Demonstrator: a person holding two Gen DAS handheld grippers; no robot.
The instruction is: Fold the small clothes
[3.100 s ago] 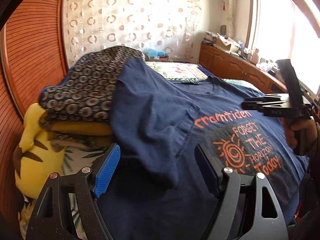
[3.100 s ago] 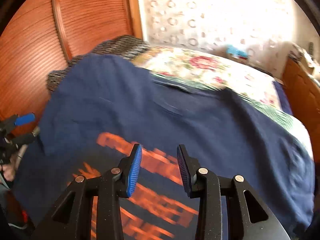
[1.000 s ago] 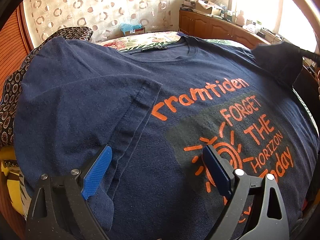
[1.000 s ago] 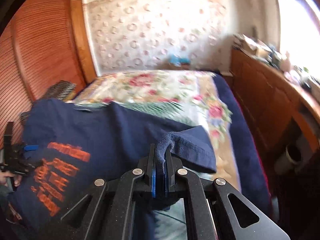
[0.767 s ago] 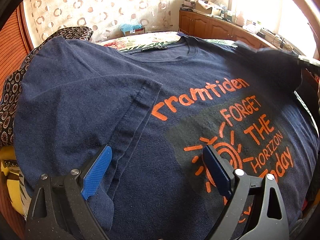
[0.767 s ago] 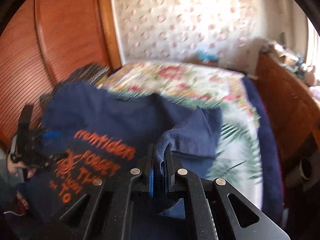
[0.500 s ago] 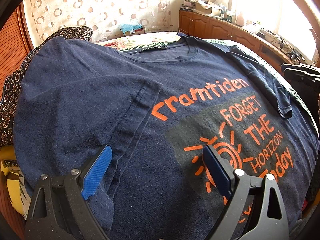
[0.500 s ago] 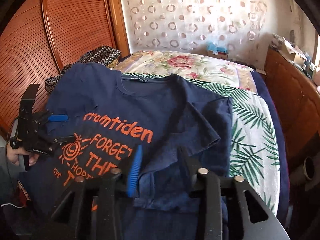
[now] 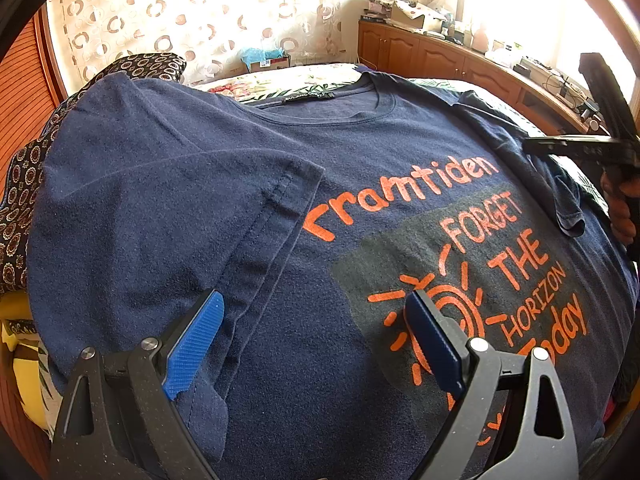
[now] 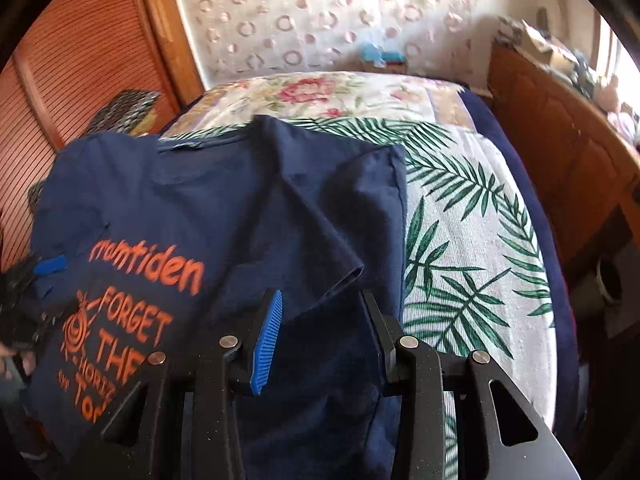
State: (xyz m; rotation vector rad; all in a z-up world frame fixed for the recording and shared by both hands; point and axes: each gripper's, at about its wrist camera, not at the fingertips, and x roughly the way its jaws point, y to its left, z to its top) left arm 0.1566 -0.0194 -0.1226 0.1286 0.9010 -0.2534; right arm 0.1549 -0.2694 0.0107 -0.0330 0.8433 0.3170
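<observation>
**Item: navy T-shirt, sleeves turned in, body fold pending**

Location: the navy T-shirt point(image 9: 360, 216) lies face up on the bed point(image 10: 472, 216), its orange print uppermost and its collar toward the far wall.

Step in hand: by your own sides, the left sleeve point(image 9: 168, 200) and the right sleeve point(image 10: 316, 236) each lie folded inward over the chest. Judged from this, the sleeve folds are done and the body fold has not begun.

Left gripper point(image 9: 316, 336): jaws spread wide, holding nothing. Its left pad point(image 9: 196, 340) sits over the hem of the folded left sleeve; whether it touches the cloth cannot be told.

Right gripper point(image 10: 320, 328): jaws apart, released, nothing between them. It hovers just above the cuff of the right sleeve, close to the shirt's right edge.

Next move, as a judgement: you will likely need to take the bottom hem with both grippers, one near each side, and carry it up toward the collar. Pinch both layers cleanly so the tucked sleeves do not slide out.

Also present: patterned pillow point(image 9: 24, 184); wooden cabinets point(image 9: 432, 60).
</observation>
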